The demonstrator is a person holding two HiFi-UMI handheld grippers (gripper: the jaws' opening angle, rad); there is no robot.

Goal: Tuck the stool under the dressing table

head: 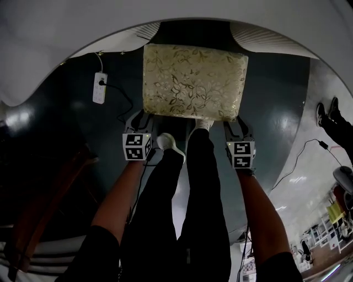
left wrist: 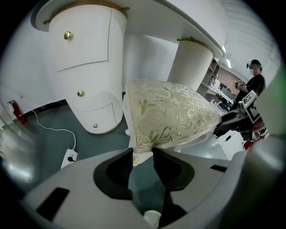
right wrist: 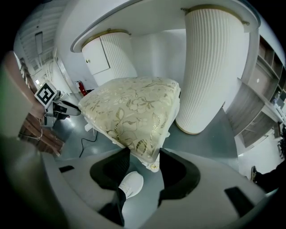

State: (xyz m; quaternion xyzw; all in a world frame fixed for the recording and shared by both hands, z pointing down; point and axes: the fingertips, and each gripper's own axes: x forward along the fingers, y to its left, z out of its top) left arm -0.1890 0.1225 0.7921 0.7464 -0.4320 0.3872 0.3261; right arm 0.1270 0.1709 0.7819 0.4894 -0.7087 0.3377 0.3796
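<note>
Grip first: my left gripper (head: 139, 120) has its two black jaws closed on the near left corner of the rectangular stool with the cream-and-gold floral brocade cushion (head: 193, 81). My right gripper (head: 238, 126) pinches the near right corner the same way. Each gripper view shows the cushion's corner wedged between the jaw tips. I judge that both corners are held so the stool runs straight and does not twist when I push it forward.

The stool stands on the glossy dark grey-green floor (head: 110, 132). It is lined up with the gap between the white fluted pedestal with brass-knobbed drawers (left wrist: 85, 67) and the plain white fluted column (right wrist: 214, 67) of the white dressing table (head: 165, 16). Its far edge lies near the tabletop's curved rim, so by my reckoning most of the tuck is not yet done. A white power strip (head: 100, 88) with a black cord lies on the floor to the left, apart from the stool and off its path.

From the head view the cushion hides the legs altogether, and only a bit of white frame shows beneath it in the gripper views. I cannot tell how deep the kneehole runs, since the tabletop covers it from above. My own legs and white shoe (head: 168, 143) block the floor just behind the stool.
</note>
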